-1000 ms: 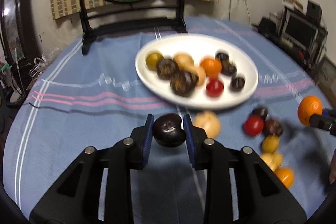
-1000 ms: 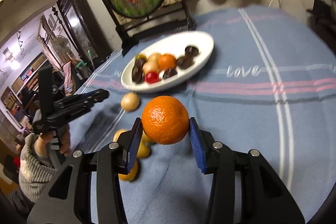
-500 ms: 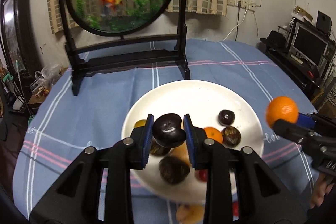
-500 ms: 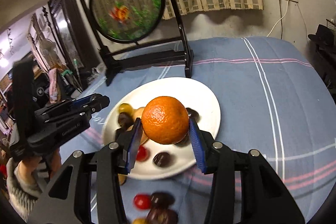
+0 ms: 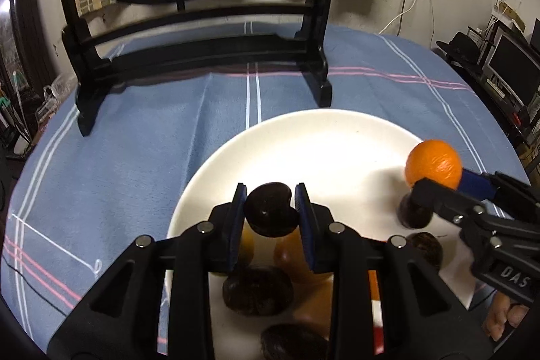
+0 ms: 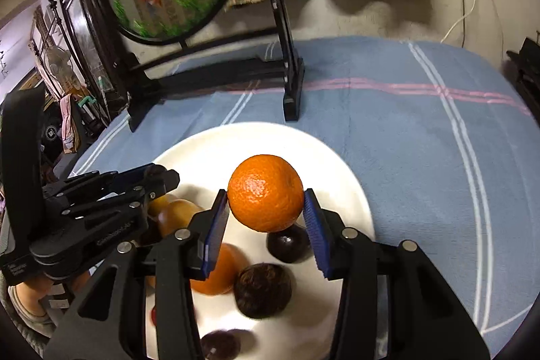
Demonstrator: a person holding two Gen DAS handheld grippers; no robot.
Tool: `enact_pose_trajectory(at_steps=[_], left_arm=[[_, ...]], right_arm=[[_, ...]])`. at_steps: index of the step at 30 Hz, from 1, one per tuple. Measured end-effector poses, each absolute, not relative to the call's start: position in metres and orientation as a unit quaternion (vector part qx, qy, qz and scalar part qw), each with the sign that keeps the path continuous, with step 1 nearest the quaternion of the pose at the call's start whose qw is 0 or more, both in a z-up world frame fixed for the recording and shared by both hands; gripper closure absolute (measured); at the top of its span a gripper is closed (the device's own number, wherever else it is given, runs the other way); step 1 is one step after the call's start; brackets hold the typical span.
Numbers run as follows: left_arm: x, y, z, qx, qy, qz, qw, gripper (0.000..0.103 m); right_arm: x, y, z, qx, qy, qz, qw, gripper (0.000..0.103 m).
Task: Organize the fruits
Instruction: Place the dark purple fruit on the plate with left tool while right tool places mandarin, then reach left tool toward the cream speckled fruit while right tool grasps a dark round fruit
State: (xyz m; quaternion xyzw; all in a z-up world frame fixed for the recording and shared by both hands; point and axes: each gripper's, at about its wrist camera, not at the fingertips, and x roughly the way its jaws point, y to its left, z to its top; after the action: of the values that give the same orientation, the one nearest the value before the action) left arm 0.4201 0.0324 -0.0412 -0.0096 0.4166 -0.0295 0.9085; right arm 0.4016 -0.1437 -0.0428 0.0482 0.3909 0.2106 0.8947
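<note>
Your left gripper [image 5: 271,211] has blue pads on black arms and pinches a glossy near-black fruit [image 5: 271,209]. Your right gripper [image 6: 266,218], same colours, clamps a bright orange [image 6: 265,192]. The plate [image 5: 320,137] is plain white. The cloth [image 5: 135,137] is blue with white and pink stripes.
</note>
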Motion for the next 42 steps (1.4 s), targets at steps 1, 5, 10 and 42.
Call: enact_pose_trajectory(at_steps=[1,5,10,42], left_arm=[[0.422,0.033,-0.044,-0.012,0.42,-0.029,0.907,0.073],[0.424,0.038,-0.045,-0.023,0.416,-0.028,0.909,0.055],[0.418,0.038,-0.037,-0.021,0.404,-0.027,0.914,0.043],[0.229,0.041,-0.056,0.052,0.382,-0.006,0.923,0.007]], right_arm=[[0.404,-0.144,-0.046,0.05,0.396,0.211,0.892,0.055],[0.398,-0.149,-0.042,0.053,0.379,0.203,0.901,0.037],[0.393,-0.15,-0.03,0.063,0.364,0.21,0.905,0.037],[0.226,-0.172,-0.055,-0.057,0.39,0.207,0.896,0.012]])
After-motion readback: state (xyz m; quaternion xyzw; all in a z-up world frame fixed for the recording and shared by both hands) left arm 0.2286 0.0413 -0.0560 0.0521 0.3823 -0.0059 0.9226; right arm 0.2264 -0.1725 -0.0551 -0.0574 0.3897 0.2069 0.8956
